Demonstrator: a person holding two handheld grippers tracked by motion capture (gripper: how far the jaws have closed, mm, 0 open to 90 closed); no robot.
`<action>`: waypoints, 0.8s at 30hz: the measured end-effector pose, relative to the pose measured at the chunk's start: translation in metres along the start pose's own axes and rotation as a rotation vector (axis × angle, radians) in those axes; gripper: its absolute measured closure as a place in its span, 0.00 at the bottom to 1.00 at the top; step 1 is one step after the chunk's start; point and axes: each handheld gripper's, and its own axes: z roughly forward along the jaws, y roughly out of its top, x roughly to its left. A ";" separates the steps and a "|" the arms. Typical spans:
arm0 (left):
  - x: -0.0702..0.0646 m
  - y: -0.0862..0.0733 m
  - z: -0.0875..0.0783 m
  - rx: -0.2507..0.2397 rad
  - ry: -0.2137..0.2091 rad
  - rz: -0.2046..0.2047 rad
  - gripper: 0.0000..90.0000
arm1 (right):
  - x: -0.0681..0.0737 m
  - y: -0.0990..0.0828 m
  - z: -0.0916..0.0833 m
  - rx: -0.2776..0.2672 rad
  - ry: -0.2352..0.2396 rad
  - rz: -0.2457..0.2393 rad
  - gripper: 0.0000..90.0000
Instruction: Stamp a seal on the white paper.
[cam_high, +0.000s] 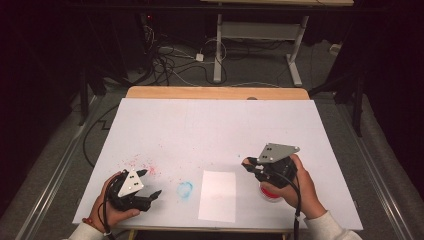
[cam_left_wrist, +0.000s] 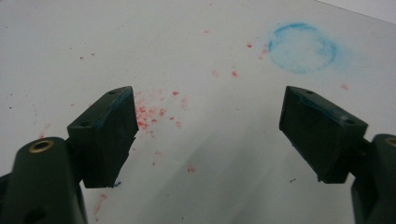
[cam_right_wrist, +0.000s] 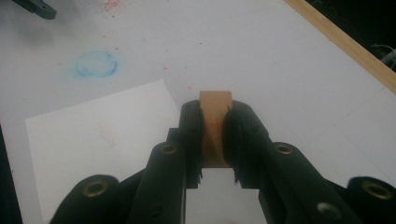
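Counting first: we see one sheet of paper (cam_high: 217, 195), one blue ring stain (cam_high: 185, 189), one scatter of red specks (cam_high: 142, 163), one red-based stamp (cam_high: 270, 193) and two grippers on the white surface (cam_high: 215, 125). Our right gripper (cam_high: 248, 164) sits at about 4 o'clock on the surface, just right of the paper, held above the surface with its grey plate tilted and its fingers aimed toward 9 o'clock. In the right gripper view its fingers (cam_right_wrist: 190, 135) are clamped on the stamp's tan wooden handle (cam_right_wrist: 215, 126); the red base shows beneath our hand in the high view. Our left gripper (cam_high: 150, 182) rests low at about 7 o'clock, aimed toward the blue ring, its fingers (cam_left_wrist: 109, 135) wide apart with nothing between them.
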 end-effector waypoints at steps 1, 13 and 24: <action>0.000 0.000 0.000 0.000 0.000 0.001 0.21 | 0.002 0.001 0.003 0.008 0.005 -0.003 0.85; 0.000 0.000 0.000 0.003 0.004 0.002 0.21 | 0.024 0.012 0.033 0.054 0.087 -0.046 0.85; 0.001 0.000 0.000 0.008 0.001 0.004 0.21 | 0.050 0.007 0.074 0.170 0.164 -0.109 0.85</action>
